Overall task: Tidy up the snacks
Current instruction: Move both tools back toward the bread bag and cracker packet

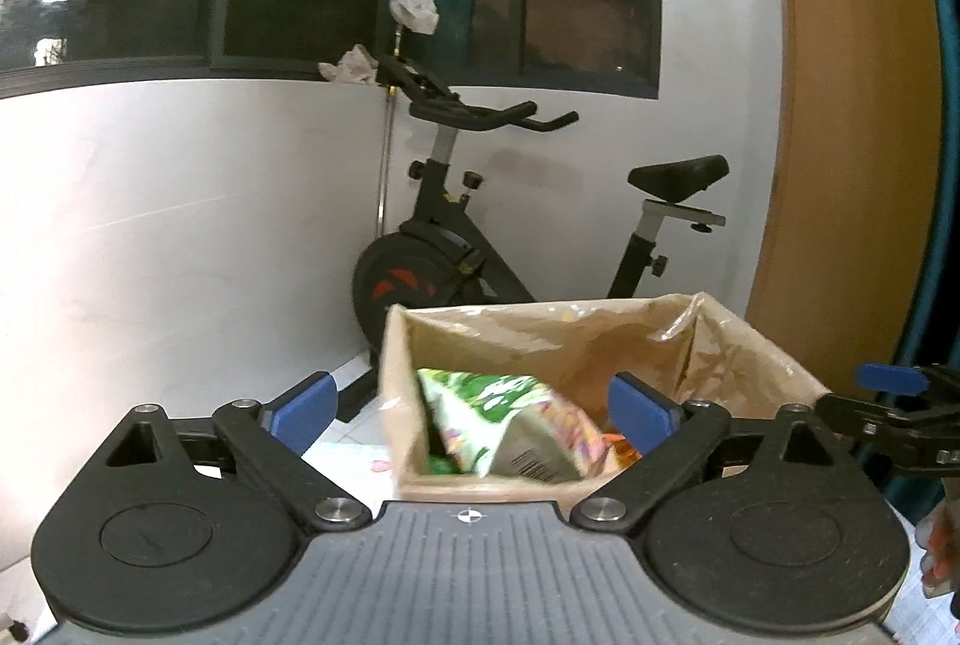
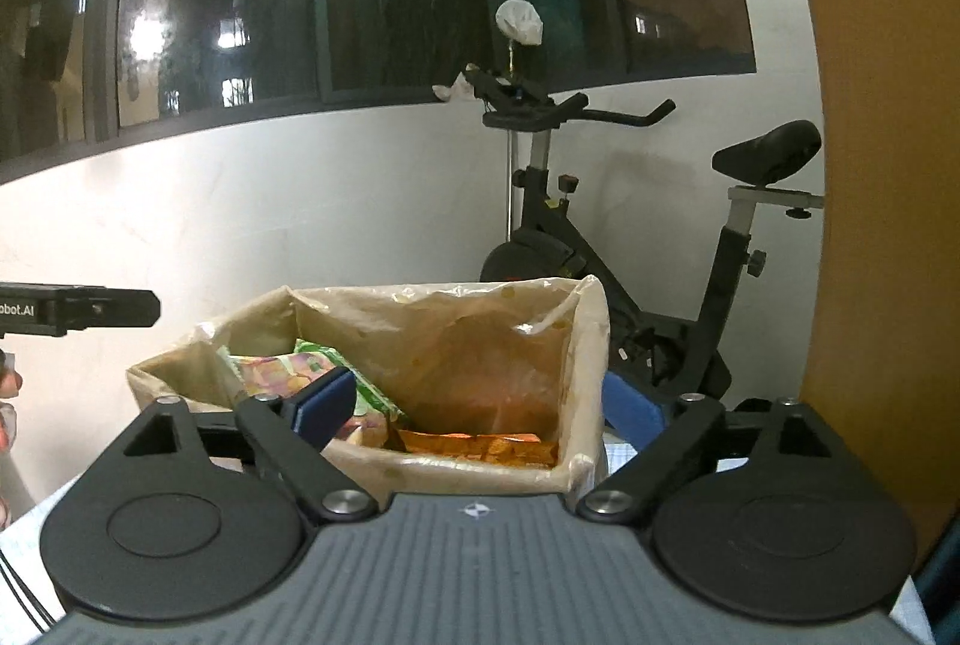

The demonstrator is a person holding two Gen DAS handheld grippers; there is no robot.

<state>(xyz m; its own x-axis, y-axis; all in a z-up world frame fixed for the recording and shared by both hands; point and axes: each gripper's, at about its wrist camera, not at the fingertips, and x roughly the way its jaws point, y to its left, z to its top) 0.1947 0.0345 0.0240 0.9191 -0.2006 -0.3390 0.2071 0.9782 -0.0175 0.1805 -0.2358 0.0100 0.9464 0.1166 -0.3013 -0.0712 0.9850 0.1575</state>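
A cardboard box [image 1: 540, 339] lined with clear plastic stands just ahead of both grippers. A green and white snack packet [image 1: 510, 423] leans tilted inside it at the left. In the right wrist view the same packet [image 2: 282, 366] rests against the box's [image 2: 456, 345] left wall, and orange packets [image 2: 480, 444] lie on the bottom. My left gripper [image 1: 471, 411] is open at the box's near left corner, its pads touching nothing. My right gripper [image 2: 477, 408] is open over the near rim, with nothing held. The right gripper's blue pad [image 1: 888, 378] shows at the edge of the left wrist view.
An exercise bike [image 1: 456, 249] stands behind the box against a white wall under dark windows. A wooden panel [image 1: 852, 135] rises at the right. The box rests on a white-covered surface [image 1: 354, 456]. A hand [image 1: 939, 555] shows at the lower right edge.
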